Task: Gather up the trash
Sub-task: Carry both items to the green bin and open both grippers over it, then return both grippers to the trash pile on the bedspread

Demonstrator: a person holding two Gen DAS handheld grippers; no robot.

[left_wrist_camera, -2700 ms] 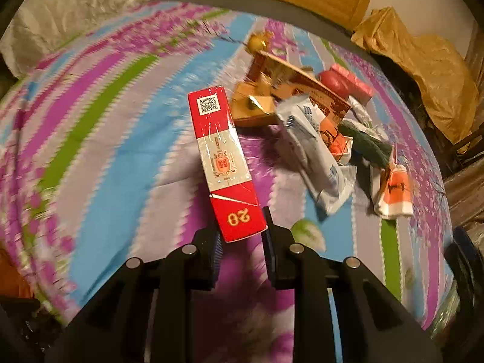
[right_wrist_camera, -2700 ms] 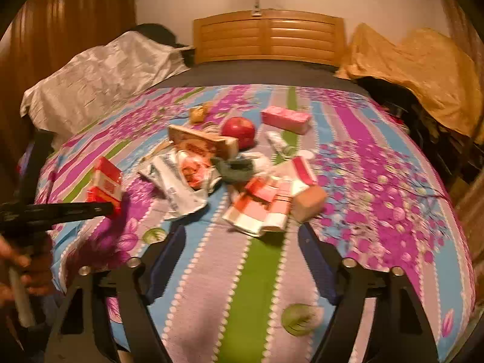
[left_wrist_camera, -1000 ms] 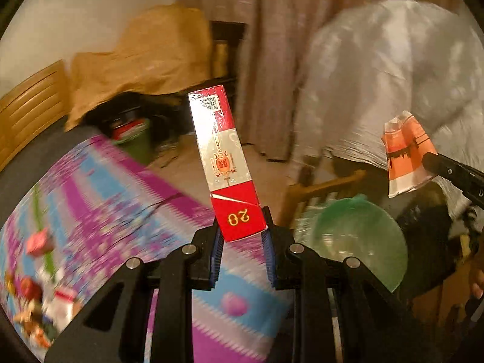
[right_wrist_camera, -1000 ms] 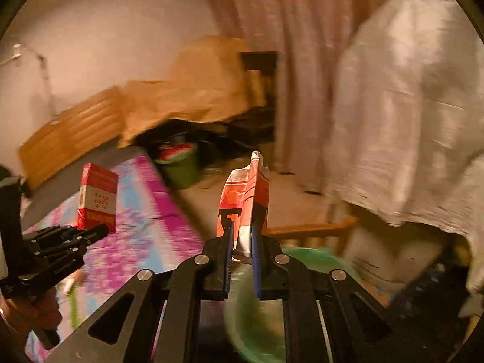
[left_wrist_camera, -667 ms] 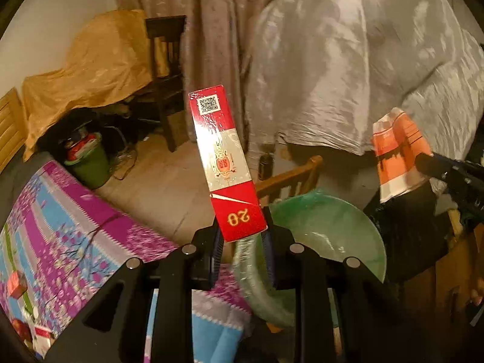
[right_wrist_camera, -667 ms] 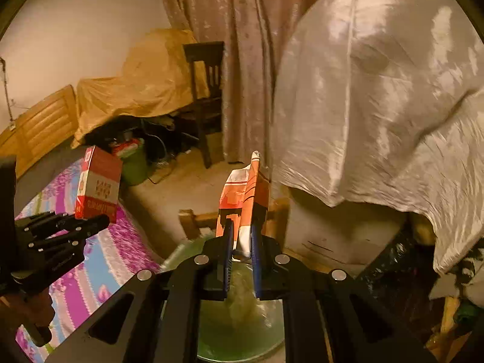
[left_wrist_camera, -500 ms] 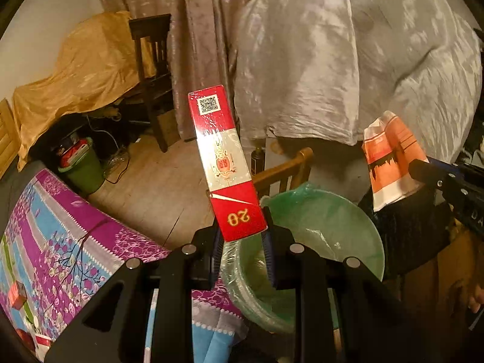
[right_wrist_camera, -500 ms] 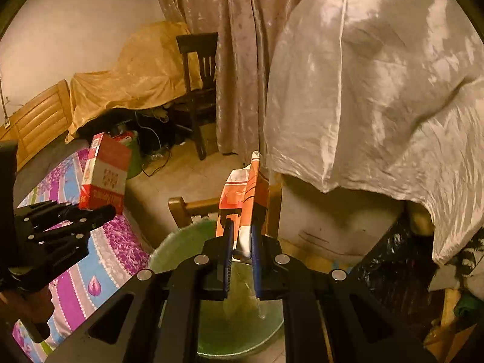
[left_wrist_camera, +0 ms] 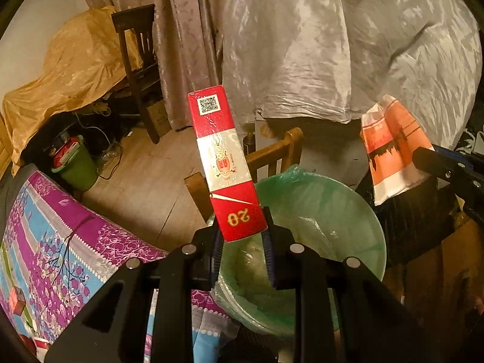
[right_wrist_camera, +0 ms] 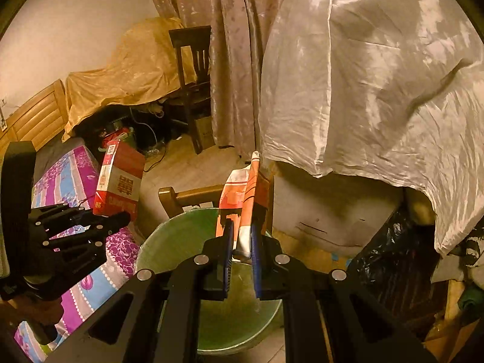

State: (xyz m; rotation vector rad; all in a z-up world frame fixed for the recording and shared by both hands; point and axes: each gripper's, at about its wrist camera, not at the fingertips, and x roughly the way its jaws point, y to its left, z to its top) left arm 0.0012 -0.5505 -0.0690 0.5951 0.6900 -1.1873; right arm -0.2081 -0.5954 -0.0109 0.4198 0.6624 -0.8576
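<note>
Two wrist fisheye views, both aimed forward and down along their fingers.
Left view looks close over the green-lined bin (left_wrist_camera: 326, 211), bed (left_wrist_camera: 60, 242) at lower left; right view looks from farther right, close above that bin (right_wrist_camera: 181, 230); both share the dark chair (left_wrist_camera: 136, 60), curtain and grey sheet.

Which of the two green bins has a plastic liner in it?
The big light green bin right below both grippers, beside the bed; its thin green bag folds over the rim. The smaller dark green bin farther off, below the gold-draped furniture, shows no liner and holds red trash.
</note>
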